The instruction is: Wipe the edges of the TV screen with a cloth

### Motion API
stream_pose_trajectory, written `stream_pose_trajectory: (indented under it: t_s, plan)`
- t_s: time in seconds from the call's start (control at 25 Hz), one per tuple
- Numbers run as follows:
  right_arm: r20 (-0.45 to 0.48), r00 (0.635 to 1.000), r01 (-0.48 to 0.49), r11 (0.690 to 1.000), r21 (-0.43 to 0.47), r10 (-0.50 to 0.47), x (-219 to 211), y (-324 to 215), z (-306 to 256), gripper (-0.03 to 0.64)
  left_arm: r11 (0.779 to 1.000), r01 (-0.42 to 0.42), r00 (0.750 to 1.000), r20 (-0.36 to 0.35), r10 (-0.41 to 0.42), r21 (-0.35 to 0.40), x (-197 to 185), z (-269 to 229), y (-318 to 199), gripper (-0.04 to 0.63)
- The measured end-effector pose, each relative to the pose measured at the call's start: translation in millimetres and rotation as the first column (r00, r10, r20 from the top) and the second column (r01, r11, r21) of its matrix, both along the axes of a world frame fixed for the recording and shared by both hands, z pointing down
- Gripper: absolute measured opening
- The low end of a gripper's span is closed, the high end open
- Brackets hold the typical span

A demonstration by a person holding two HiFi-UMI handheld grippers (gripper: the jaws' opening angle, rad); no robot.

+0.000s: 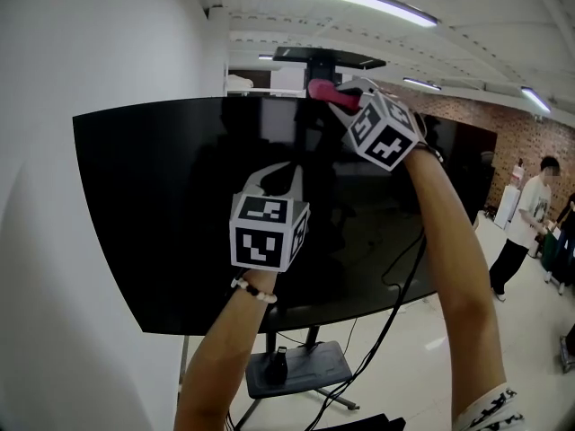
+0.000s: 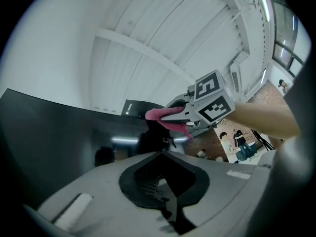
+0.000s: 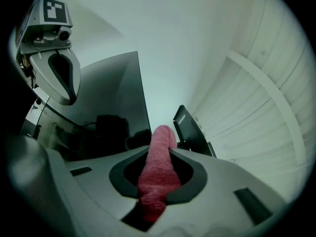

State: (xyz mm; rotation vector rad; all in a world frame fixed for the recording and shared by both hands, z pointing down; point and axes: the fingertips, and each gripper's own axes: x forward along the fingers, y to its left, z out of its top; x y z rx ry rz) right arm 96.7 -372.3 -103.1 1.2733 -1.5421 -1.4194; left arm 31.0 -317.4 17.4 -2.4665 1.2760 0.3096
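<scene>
A large black TV screen (image 1: 180, 205) stands on a wheeled stand in front of me. My right gripper (image 1: 337, 92) is raised to the TV's top edge and is shut on a pink cloth (image 1: 325, 91), which shows clamped between the jaws in the right gripper view as a pink cloth (image 3: 157, 174). The cloth's tip reaches the screen's top edge (image 3: 143, 112). My left gripper (image 1: 280, 176) is held in front of the middle of the screen, shut with nothing in it. From the left gripper view the right gripper (image 2: 178, 113) and cloth (image 2: 165, 117) sit at the TV's top rim.
A white wall (image 1: 54, 241) lies to the left of the TV. The stand's base (image 1: 292, 371) and hanging cables (image 1: 395, 294) are below the screen. People (image 1: 526, 223) stand at the right by a brick wall. A dark box (image 3: 190, 130) sits above the TV.
</scene>
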Motion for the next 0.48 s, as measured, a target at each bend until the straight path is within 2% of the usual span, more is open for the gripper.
stream_pose_trajectory:
  t_s: [0.28,0.48]
  plan:
    - [0.0,0.999,-0.039,0.999,-0.008,0.039,65.3,-1.1,-2.3,0.071,0.999,-0.029,1.0,0.008,0.029,-0.017,59.0,-3.0,4.7,-0.012]
    - [-0.001,0.998,-0.061,0.998,-0.008,0.061,106.3,-2.6,-4.0,0.071,0.996,-0.083,0.997,0.002,0.084,-0.026,108.2,-8.7,7.9,-0.012]
